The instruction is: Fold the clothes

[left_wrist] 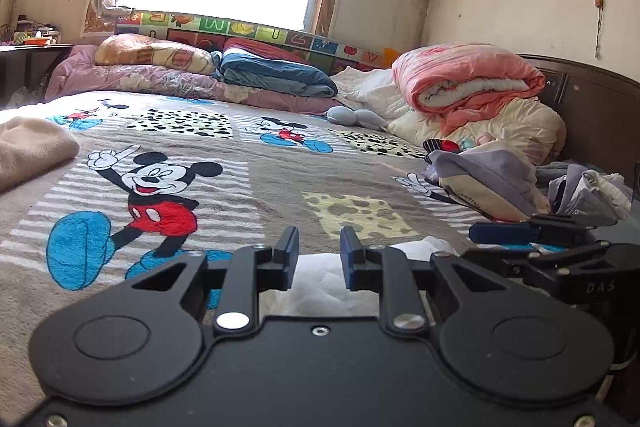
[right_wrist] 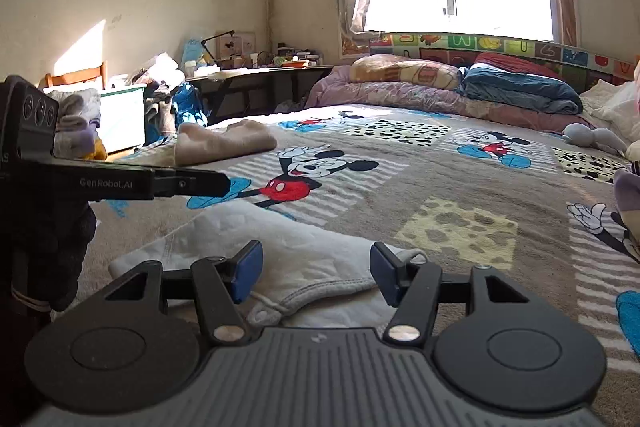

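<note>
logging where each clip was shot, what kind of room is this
Most likely a lived-in home bedroom. A wide bed with a cartoon-mouse blanket fills the view, folded quilts and pillows are stacked along the window wall, and a cluttered desk stands in the corner.

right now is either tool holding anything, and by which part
Nothing is held. The left tool and right tool are both open above the white garment on the blanket, with no cloth between their fingers.
</note>
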Available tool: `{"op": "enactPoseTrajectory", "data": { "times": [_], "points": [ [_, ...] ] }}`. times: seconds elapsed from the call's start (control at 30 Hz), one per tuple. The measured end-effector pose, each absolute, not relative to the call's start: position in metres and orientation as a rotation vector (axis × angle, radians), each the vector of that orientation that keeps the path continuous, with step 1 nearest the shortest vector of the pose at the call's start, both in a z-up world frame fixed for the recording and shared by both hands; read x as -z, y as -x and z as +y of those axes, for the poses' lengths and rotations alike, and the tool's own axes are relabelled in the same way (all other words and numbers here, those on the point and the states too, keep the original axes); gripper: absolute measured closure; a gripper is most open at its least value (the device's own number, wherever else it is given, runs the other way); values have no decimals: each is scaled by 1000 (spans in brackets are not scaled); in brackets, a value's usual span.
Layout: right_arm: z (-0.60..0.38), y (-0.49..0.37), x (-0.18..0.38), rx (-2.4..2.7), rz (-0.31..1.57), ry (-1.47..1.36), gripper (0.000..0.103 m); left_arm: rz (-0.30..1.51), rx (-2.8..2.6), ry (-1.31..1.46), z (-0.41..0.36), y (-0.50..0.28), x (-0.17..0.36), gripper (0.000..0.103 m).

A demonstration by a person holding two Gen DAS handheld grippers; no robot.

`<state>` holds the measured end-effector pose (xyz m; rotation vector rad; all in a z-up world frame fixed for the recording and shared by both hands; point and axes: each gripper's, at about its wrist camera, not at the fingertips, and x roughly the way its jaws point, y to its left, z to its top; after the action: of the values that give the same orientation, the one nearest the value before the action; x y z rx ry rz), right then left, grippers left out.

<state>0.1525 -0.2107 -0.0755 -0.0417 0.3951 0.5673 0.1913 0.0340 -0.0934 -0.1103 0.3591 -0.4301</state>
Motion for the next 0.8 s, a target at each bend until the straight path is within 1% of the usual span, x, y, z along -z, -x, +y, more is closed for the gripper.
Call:
{"op": "enactPoseTrajectory", "data": {
  "times": [0.1, 0.17, 0.23, 0.6, 0.8],
  "points": [
    [-219, -161, 72, -545, 370, -16, 47, 451, 422, 48, 25, -201, 109, 84],
    [-215, -167, 83, -538, 400, -9, 47, 484, 397, -40, 18, -203, 124, 84],
    [-214, -167, 90, -535, 410, -10, 46, 480, 391, -93, 14, -202, 131, 84],
    [-205, -167, 127, -523, 460, -15, 46, 469, 347, -109, 5, -205, 145, 84],
    [-197, -158, 111, -481, 476, 29, 45, 420, 336, -74, 11, -187, 132, 83]
  ]
}}
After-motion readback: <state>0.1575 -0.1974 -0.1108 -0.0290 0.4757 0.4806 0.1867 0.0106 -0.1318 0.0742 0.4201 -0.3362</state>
